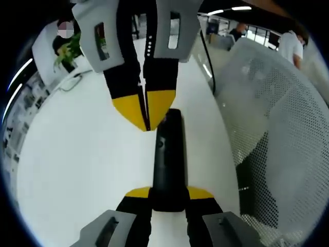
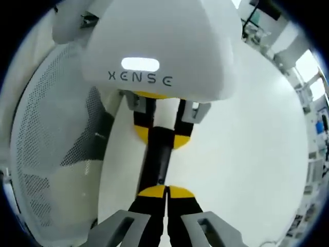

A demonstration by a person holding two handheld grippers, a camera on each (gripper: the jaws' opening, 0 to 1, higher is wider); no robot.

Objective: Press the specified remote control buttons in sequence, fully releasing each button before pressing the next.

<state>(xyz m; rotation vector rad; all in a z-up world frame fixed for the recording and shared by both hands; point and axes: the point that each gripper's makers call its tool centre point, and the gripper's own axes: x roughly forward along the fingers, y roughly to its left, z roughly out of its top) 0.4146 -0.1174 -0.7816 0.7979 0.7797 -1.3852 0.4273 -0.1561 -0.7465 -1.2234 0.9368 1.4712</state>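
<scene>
Left gripper (image 1: 168,198) clamps the remote (image 1: 169,154) on the table (image 1: 77,154); closed right gripper (image 1: 146,123) tip hides its far end.

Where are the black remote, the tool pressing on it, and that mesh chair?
remote (image 1: 169,159), left gripper view, middle of its black body.
right gripper (image 1: 148,119), left gripper view, its closed yellow tips at the remote's far end.
mesh chair (image 1: 288,128), left gripper view, its perforated back.
</scene>
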